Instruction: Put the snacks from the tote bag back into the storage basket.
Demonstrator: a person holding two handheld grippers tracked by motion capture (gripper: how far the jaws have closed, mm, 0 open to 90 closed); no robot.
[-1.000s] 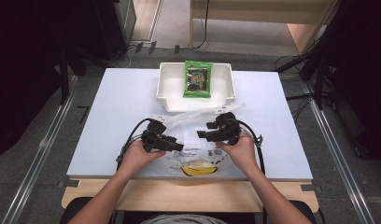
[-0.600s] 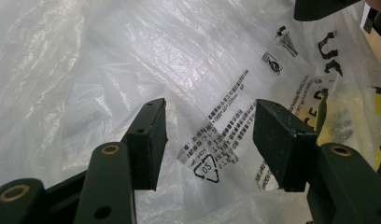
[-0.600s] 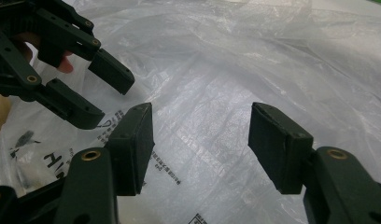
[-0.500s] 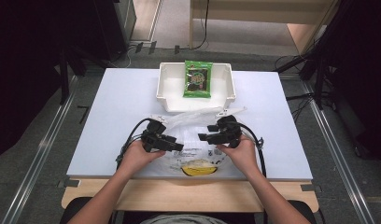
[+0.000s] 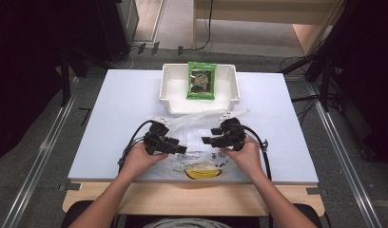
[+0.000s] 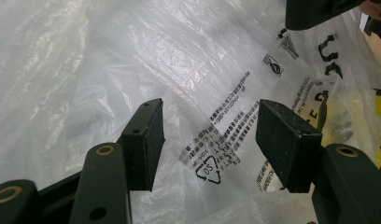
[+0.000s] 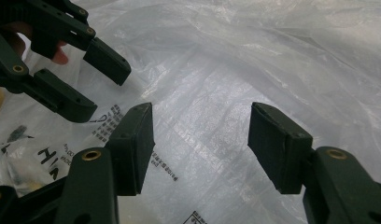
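Plastic bag [image 5: 198, 142]: clear and crinkled with black print, lying flat on the white tabletop [image 5: 111, 118] at the near edge, between both hands.
Left tongs [image 5: 182, 148]: spread wide, jaws just been opening, hovering over the bag's printed patch, nothing pinched.
Right tongs [image 5: 206, 141]: also released, jaws apart above the film, facing the left pair.
White bin [image 5: 170, 90]: just behind the bag, holding a green snack packet [image 5: 201, 80].
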